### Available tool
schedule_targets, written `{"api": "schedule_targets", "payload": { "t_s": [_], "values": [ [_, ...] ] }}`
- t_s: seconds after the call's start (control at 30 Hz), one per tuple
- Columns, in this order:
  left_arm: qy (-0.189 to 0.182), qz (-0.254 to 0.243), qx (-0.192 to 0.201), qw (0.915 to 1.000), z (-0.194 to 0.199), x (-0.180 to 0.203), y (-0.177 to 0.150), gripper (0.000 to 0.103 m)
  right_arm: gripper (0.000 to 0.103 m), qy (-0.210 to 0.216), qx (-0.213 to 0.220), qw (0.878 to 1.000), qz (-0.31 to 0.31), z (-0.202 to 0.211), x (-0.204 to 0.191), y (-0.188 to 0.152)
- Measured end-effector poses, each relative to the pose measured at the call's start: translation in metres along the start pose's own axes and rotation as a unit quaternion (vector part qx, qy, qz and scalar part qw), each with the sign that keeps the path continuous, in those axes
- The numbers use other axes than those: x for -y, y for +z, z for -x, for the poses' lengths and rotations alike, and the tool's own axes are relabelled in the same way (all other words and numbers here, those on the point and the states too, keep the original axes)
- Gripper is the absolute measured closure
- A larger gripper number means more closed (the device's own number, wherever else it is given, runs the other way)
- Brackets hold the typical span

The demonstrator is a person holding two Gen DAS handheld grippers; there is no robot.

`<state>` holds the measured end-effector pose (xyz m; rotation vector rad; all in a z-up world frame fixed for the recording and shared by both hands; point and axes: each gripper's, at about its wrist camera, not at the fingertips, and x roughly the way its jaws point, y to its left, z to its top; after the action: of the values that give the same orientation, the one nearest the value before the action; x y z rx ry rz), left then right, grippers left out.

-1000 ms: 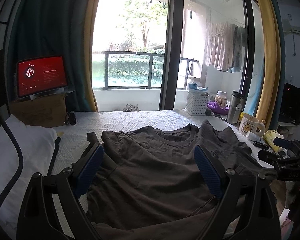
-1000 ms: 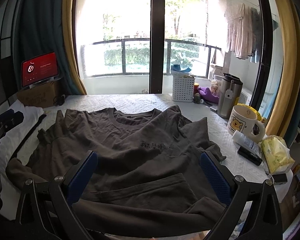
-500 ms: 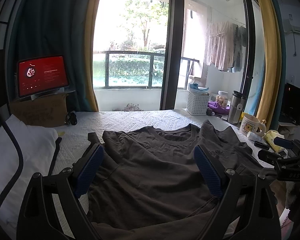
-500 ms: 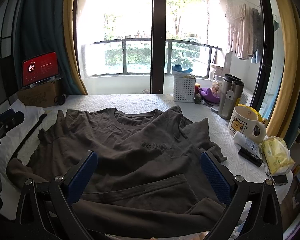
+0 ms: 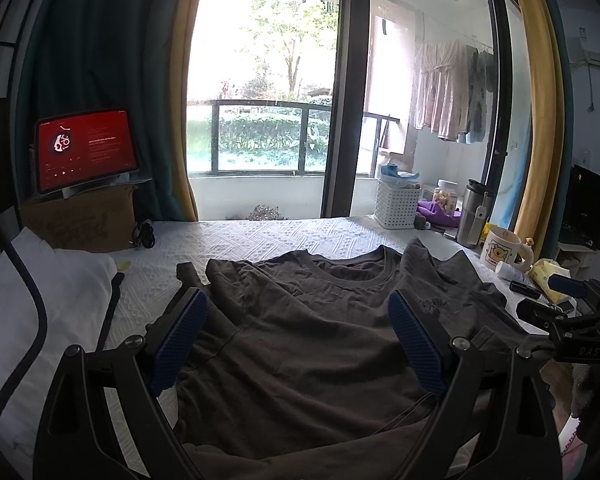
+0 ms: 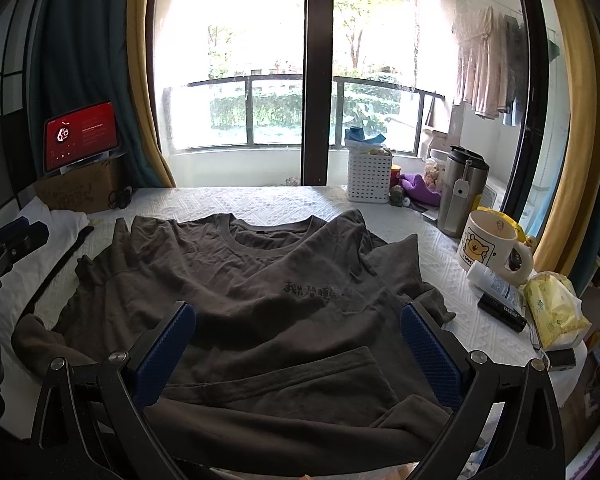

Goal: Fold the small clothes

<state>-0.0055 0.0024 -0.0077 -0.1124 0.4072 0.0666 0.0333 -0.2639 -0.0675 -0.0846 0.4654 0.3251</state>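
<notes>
On quilted white bedspread (image 6: 260, 204), rumpled brown cotton T-shirt (image 6: 236, 288) (ribbed round collar).

Daylight is pouring in through the window (image 5: 268, 92) at the back, blowing out the glass (image 6: 236, 64) to near white — the interior is reading dim by contrast. The dark T-shirt (image 6: 260, 300) is lying backlit, its folds carrying soft shadows. Fisheye distortion is bending the curtains (image 5: 536, 92) and darkening the corners — focus is holding sharp throughout.
</notes>
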Motion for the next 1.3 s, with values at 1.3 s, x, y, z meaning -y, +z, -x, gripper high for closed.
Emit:
{"api": "schedule_targets", "payload": {
  "t_s": [1.3],
  "values": [
    [0.042,-0.01,-0.089,0.9951,-0.102,0.015,0.018,0.012,0.0,-0.042,-0.074,0.995,-0.043,-0.132,0.147,0.035]
  ]
}}
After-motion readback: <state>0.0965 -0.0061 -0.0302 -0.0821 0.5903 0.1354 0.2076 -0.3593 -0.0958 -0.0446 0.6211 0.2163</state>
